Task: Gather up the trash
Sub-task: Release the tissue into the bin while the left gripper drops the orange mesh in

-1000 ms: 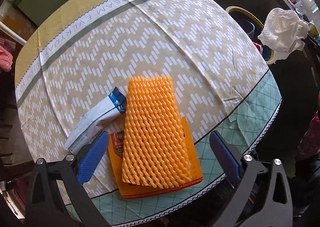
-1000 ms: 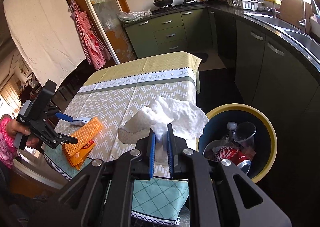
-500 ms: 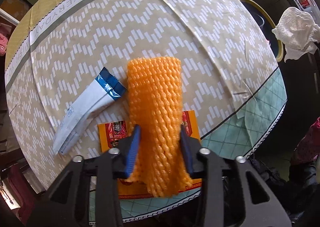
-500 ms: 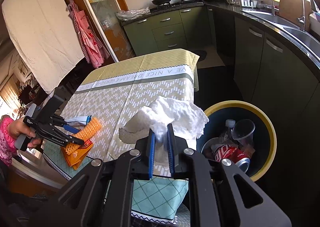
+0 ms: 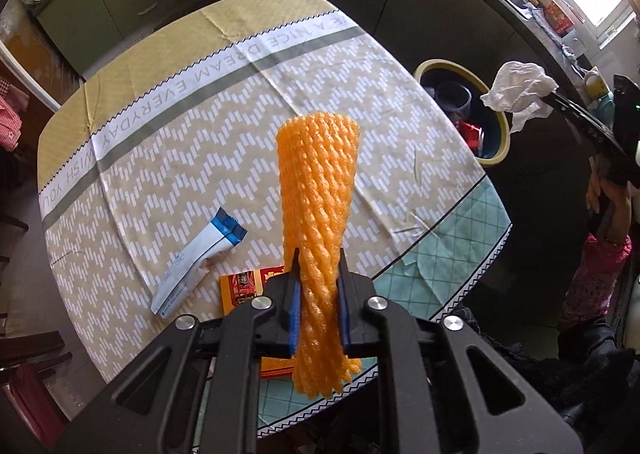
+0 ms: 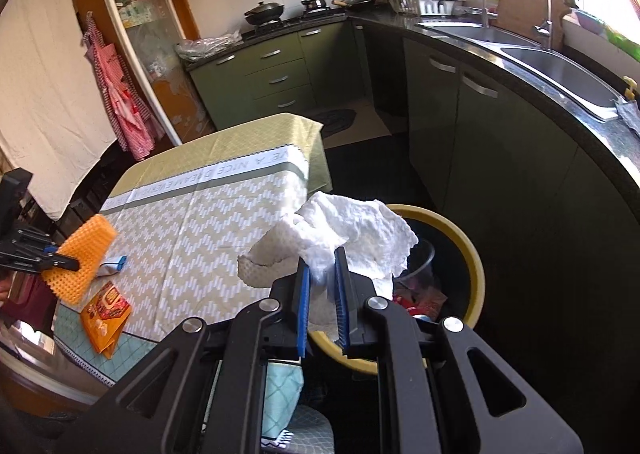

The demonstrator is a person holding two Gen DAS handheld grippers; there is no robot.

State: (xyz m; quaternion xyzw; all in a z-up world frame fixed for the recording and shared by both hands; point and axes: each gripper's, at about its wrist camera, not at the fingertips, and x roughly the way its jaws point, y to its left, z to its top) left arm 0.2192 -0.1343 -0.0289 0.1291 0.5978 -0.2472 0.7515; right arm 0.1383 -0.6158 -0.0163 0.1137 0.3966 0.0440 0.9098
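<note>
My left gripper (image 5: 318, 282) is shut on an orange foam net sleeve (image 5: 318, 190) and holds it up above the table; it also shows in the right wrist view (image 6: 82, 256). My right gripper (image 6: 322, 274) is shut on a crumpled white paper towel (image 6: 344, 230), held over the near rim of the yellow-rimmed trash bin (image 6: 476, 274). The towel (image 5: 518, 92) and the bin (image 5: 500, 142) also show in the left wrist view. A white and blue wrapper (image 5: 196, 264) and an orange snack packet (image 5: 242, 286) lie on the table.
The table (image 5: 200, 126) has a patterned cloth and stands left of the bin. The bin holds a clear cup, a red can and other trash. Green cabinets and a dark counter with a sink (image 6: 560, 66) run behind and to the right.
My left gripper closed on the orange foam net and lifted it off the snack packet. My right gripper carried the paper towel closer over the bin.
</note>
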